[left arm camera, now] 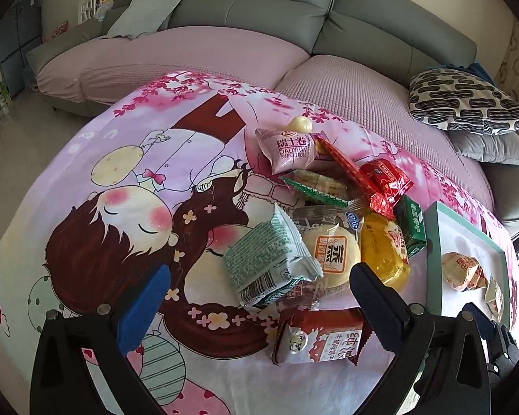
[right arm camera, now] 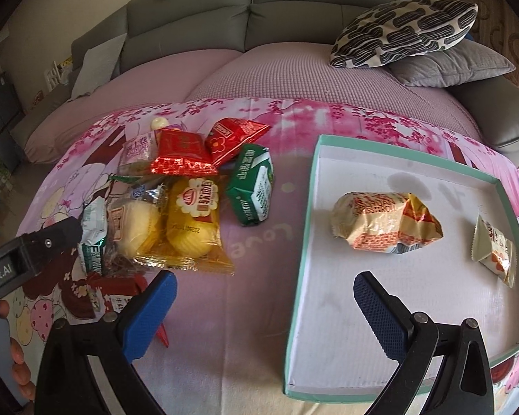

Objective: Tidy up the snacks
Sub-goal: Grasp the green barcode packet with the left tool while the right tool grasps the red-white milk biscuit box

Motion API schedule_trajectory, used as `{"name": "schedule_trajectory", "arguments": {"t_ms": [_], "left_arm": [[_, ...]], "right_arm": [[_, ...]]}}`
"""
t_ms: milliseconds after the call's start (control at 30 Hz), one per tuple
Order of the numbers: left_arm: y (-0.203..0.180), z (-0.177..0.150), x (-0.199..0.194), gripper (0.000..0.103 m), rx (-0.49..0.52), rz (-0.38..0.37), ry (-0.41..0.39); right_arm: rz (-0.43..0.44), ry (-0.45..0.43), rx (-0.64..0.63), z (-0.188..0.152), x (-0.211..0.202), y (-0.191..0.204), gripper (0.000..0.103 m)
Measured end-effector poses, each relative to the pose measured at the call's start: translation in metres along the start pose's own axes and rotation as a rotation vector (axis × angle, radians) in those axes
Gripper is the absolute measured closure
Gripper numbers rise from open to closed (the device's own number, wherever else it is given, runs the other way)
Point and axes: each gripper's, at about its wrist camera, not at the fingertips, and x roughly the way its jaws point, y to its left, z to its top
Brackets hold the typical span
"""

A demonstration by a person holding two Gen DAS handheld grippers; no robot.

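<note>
A pile of wrapped snacks lies on a pink cartoon cloth (left arm camera: pixel 121 180): a pale green packet (left arm camera: pixel 270 263), a round pastry (left arm camera: pixel 332 252), a yellow cake pack (left arm camera: pixel 384 252), a green packet (left arm camera: pixel 411 228), red packets (left arm camera: pixel 384 176), a pink swiss roll (left arm camera: pixel 290 152) and a red-white biscuit pack (left arm camera: pixel 321 339). My left gripper (left arm camera: pixel 259 297) is open, its jaws either side of the pale green packet and the biscuit pack. My right gripper (right arm camera: pixel 264 297) is open and empty over the left wall of a white tray (right arm camera: pixel 304 228) holding an orange swiss roll (right arm camera: pixel 384 221) and a small cream packet (right arm camera: pixel 494 249).
The tray with its green rim (left arm camera: pixel 432 259) sits right of the pile. The yellow pack (right arm camera: pixel 193 218) and the green packet (right arm camera: pixel 256 186) lie nearest it. A grey sofa (left arm camera: pixel 259 10) with a pink cover and a patterned cushion (right arm camera: pixel 404 31) stands behind.
</note>
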Motion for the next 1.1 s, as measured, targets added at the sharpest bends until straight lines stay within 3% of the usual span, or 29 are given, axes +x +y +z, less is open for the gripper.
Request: {"name": "schedule_trajectory", "arguments": {"t_ms": [167, 500, 867, 1100], "left_arm": [[0.010, -0.007, 0.006, 0.000, 0.021, 0.043, 0.033], [0.050, -0.010, 0.008, 0.000, -0.050, 0.064, 0.051], [0.079, -0.013, 0.016, 0.000, -0.132, 0.056, 0.073], [0.084, -0.012, 0.018, 0.000, -0.150, 0.046, 0.072]], "right_arm": [[0.021, 0.014, -0.029, -0.005, 0.003, 0.018, 0.000], [0.068, 0.029, -0.102, -0.014, 0.009, 0.061, 0.000], [0.091, 0.045, -0.174, -0.023, 0.017, 0.100, 0.000], [0.056, 0.084, -0.170, -0.029, 0.032, 0.110, 0.000]]}}
